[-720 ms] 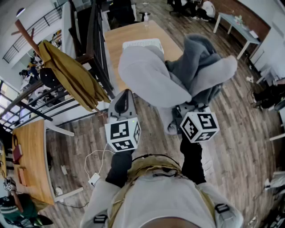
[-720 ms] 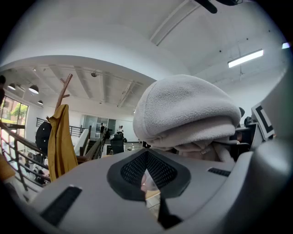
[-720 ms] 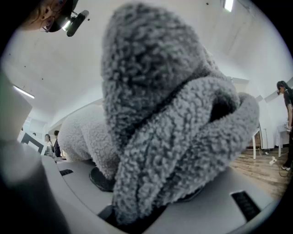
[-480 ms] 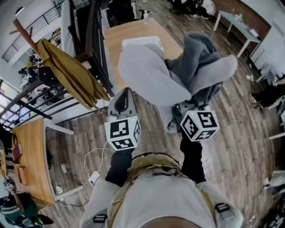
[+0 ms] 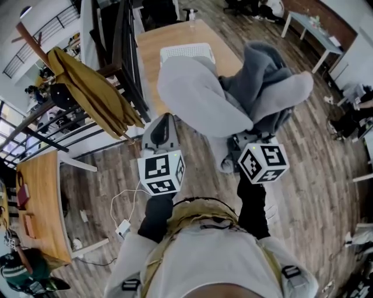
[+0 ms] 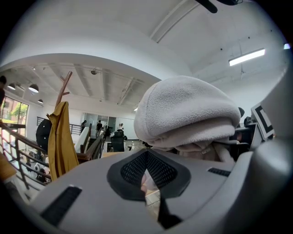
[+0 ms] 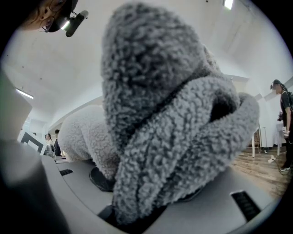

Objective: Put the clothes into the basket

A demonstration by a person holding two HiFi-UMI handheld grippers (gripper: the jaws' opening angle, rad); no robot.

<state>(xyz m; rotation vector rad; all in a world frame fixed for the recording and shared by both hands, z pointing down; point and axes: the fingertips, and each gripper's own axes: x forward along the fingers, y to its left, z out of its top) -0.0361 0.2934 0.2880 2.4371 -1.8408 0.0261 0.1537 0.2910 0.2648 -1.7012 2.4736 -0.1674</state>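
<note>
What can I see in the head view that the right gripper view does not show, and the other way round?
Only the head view: the white basket on the wooden table, and the mustard jacket on the rack. Only the right gripper view: how the right tool grips, jaws pressed on the grey fleece garment. Both: that garment.

Ahead of you, wooden table (image 5: 152, 64): white basket (image 5: 186, 53) on it, perhaps a small bottle (image 5: 191, 16) at the far end. Plank floor (image 5: 315, 192): white cable (image 5: 119, 204) trailing.
</note>
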